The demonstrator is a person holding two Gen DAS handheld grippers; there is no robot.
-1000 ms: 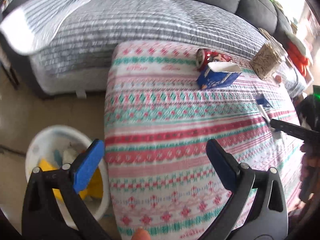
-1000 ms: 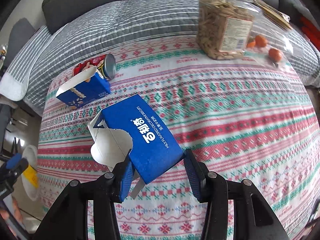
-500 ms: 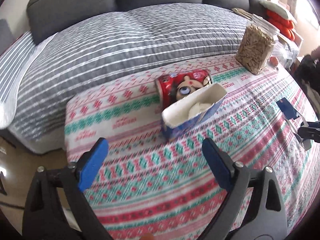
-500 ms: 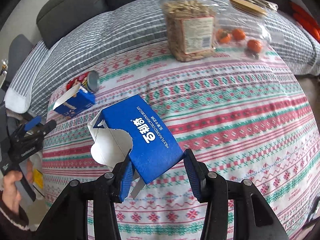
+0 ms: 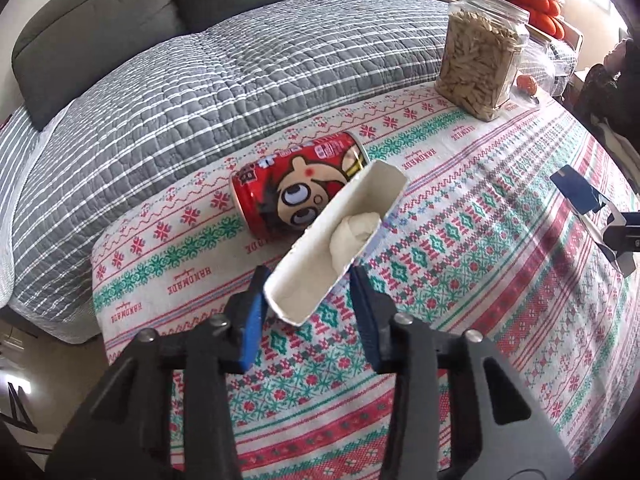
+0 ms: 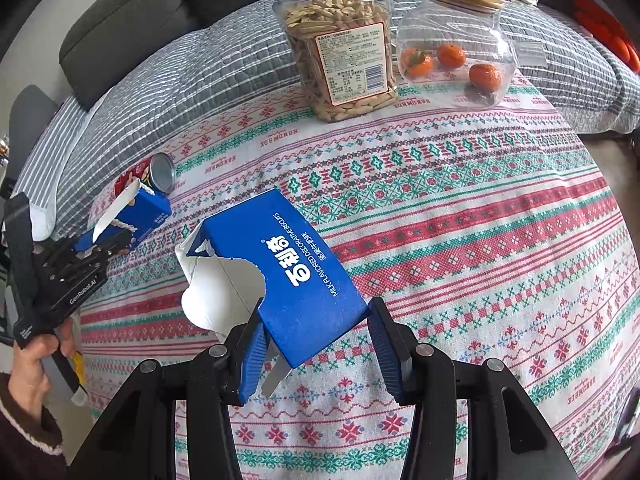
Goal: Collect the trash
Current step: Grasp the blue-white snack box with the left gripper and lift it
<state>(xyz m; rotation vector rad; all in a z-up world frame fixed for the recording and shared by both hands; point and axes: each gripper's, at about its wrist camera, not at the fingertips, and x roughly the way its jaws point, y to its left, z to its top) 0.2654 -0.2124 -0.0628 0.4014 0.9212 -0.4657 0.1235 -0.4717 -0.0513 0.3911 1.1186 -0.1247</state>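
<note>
My left gripper [image 5: 308, 300] is closed around the near end of an open small blue carton [image 5: 336, 244] with crumpled white paper inside; it also shows in the right wrist view [image 6: 132, 216]. A red cartoon can [image 5: 300, 188] lies on its side just behind that carton, also seen in the right wrist view [image 6: 148, 176]. My right gripper [image 6: 316, 340] is shut on a torn blue biscuit box [image 6: 288, 272] and holds it above the patterned tablecloth [image 6: 460, 220]. The box's edge shows at the right in the left wrist view [image 5: 580, 196].
A clear jar of seeds [image 6: 340, 40] and a clear jar with oranges [image 6: 456, 48] stand at the table's far edge. A grey striped quilted sofa [image 5: 200, 80] lies behind the table. The left hand-held gripper body [image 6: 60, 272] is at the table's left edge.
My left gripper swung from above the floor bin to the table, moved up to the small blue carton and closed around its near end. My right gripper kept its hold on the biscuit box.
</note>
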